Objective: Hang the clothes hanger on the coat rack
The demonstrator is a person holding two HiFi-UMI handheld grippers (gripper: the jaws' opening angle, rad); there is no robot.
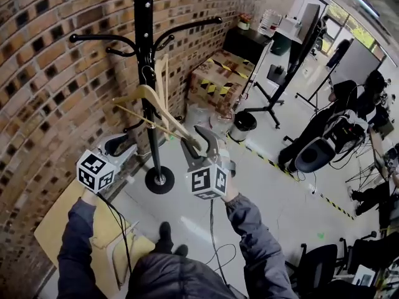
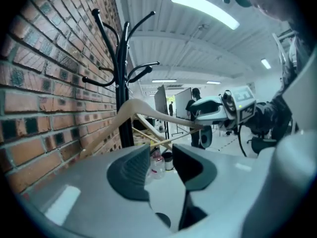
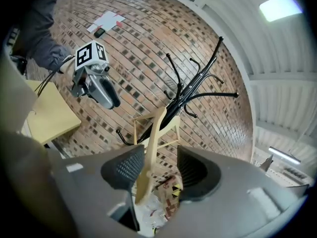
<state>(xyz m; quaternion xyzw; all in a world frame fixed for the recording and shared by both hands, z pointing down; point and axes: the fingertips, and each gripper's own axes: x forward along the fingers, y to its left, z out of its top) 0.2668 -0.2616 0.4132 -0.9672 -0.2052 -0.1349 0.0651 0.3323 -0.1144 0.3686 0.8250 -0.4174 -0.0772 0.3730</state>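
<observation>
Hanger [image 1: 146, 92] [image 2: 143, 110] [image 3: 153, 133]: pale wood, tilted, up against the rack's pole about halfway up; one arm slopes down to the right gripper. Whether its hook sits on a peg I cannot tell.
Rack [image 1: 148, 42] [image 2: 121, 83] [image 3: 193, 93]: black pole with curved pegs, upright on a round base [image 1: 159, 179], just beside the brick wall [image 1: 37, 73].
Right gripper [image 1: 198, 143] [image 3: 161, 165]: jaws spread wide. The end of the hanger's lower arm lies between them, close against one pad and clear of the other, so it is not pinched.
Left gripper [image 1: 121, 143] [image 2: 161, 155]: jaws partly apart with nothing between them; it points at the rack from the wall side, below the hanger's other arm and apart from it.
Floor: a yellow board [image 1: 56, 223] lies by the wall at the person's left; a black bin [image 1: 243, 122] and taped boxes [image 1: 221, 73] stand beyond the rack.
Room: a person sits on a chair [image 1: 336, 123] well off to the right.
</observation>
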